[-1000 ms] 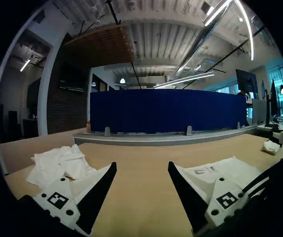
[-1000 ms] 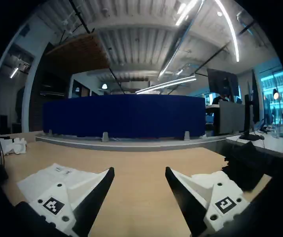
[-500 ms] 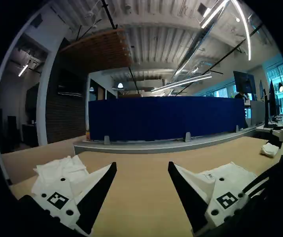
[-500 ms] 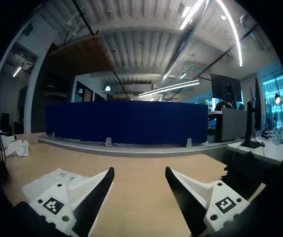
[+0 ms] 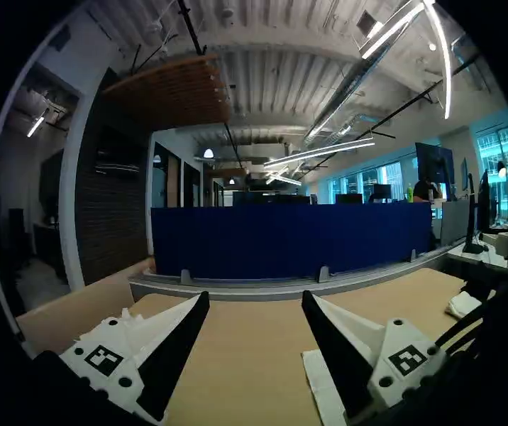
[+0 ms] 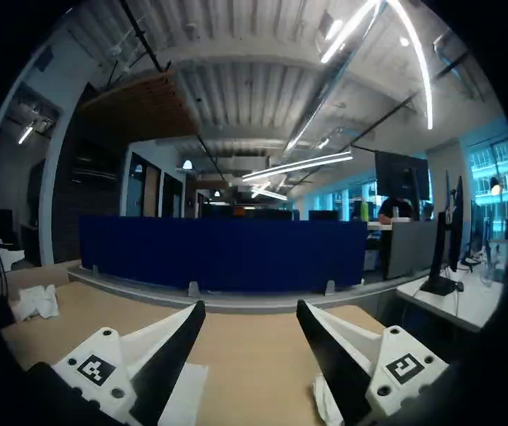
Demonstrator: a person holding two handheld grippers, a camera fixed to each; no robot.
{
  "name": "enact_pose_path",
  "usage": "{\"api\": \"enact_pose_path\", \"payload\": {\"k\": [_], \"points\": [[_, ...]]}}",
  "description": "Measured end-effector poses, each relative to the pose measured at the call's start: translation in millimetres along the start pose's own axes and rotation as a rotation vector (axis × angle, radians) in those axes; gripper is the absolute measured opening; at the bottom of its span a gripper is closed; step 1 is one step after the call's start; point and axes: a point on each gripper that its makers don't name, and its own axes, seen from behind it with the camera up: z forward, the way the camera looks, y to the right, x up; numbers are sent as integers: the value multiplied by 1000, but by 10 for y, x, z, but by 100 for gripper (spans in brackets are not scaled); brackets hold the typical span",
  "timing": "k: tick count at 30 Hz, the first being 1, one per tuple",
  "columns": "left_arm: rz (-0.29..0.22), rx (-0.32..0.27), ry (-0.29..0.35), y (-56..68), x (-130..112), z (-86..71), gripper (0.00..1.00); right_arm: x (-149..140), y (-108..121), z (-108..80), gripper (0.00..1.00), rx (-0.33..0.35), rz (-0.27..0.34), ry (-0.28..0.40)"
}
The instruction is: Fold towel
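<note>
Tan table [image 5: 254, 355], blue divider [image 5: 289, 241], big office.
We count three white towels [image 6: 186, 387]; left gripper [image 5: 254, 295] and right gripper [image 6: 250, 304] both spread wide, empty.

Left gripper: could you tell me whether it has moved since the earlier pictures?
Yes. The left gripper has risen: the blue divider now sits lower in its view.

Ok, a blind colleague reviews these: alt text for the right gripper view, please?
The right gripper, open and empty, points across a wooden table toward a blue partition. White towel shows by one finger, and a crumpled white cloth lies far left.
</note>
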Motion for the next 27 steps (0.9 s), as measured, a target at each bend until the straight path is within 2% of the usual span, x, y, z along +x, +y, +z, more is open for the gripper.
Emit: {"api": "enact_pose_path", "payload": {"k": [8,14,21,27], "points": [[4,-59,-70,171,195,-11,97,282,4,8,100,7,2,-42],[34,-99,-108,231,251,14,97,346,-96,59,100,59,-33,-75],[93,-186,-167,381,229,16,97,299,-481,-10,100,224,-112,-155],[144,-305,-233,613,140,-52,97,114,-790,-144,100,368,-174,-268]]}}
